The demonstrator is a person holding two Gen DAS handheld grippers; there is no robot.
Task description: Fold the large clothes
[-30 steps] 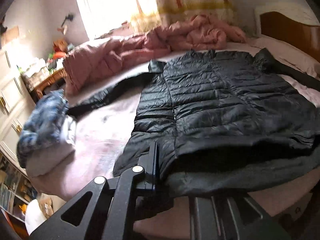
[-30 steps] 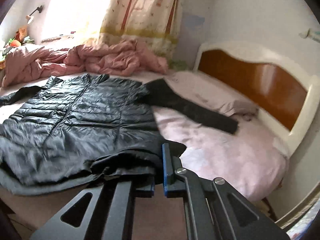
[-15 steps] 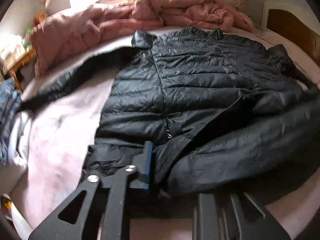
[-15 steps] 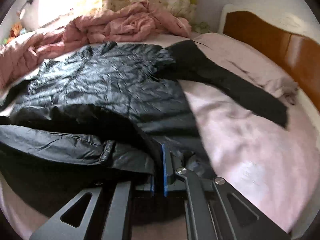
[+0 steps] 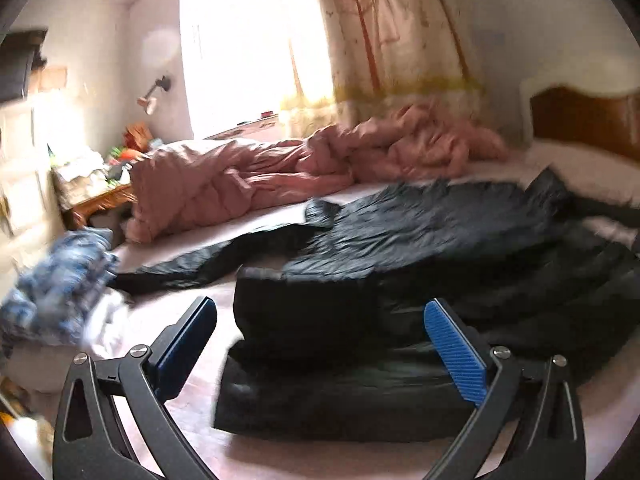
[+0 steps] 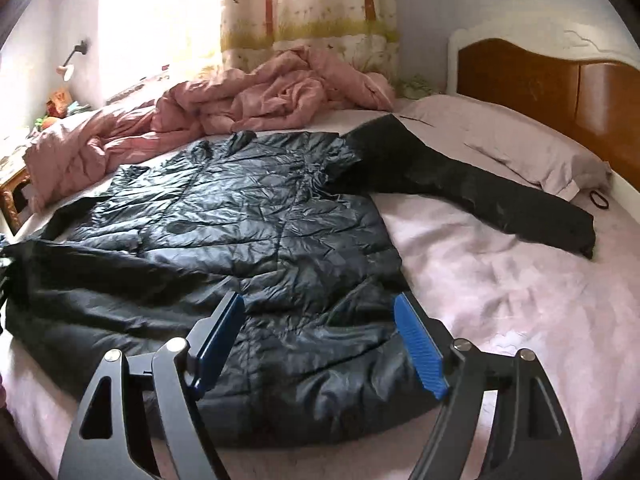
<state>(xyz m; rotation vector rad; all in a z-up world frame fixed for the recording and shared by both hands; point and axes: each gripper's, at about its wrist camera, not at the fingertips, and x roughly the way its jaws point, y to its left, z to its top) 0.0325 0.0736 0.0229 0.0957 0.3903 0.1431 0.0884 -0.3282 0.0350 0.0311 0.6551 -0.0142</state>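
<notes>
A large black quilted jacket (image 6: 256,220) lies on the bed, its lower part folded up over the body. One sleeve (image 6: 480,192) stretches right toward the pillow. In the left wrist view the jacket (image 5: 420,280) shows its folded hem nearest me and its other sleeve (image 5: 208,260) stretching left. My left gripper (image 5: 320,344) is open and empty just above the folded hem. My right gripper (image 6: 320,340) is open and empty over the jacket's near right corner.
A crumpled pink duvet (image 6: 240,100) lies along the bed's far side. A wooden headboard (image 6: 560,92) and a pillow (image 6: 520,140) are at the right. Blue and white clothes (image 5: 60,292) are piled at the bed's left edge. A cluttered side table (image 5: 92,196) stands beyond.
Both grippers were shut on the jacket's hem and carried it up over the body. Now both are open, the hem lies released, and both have drawn back.
</notes>
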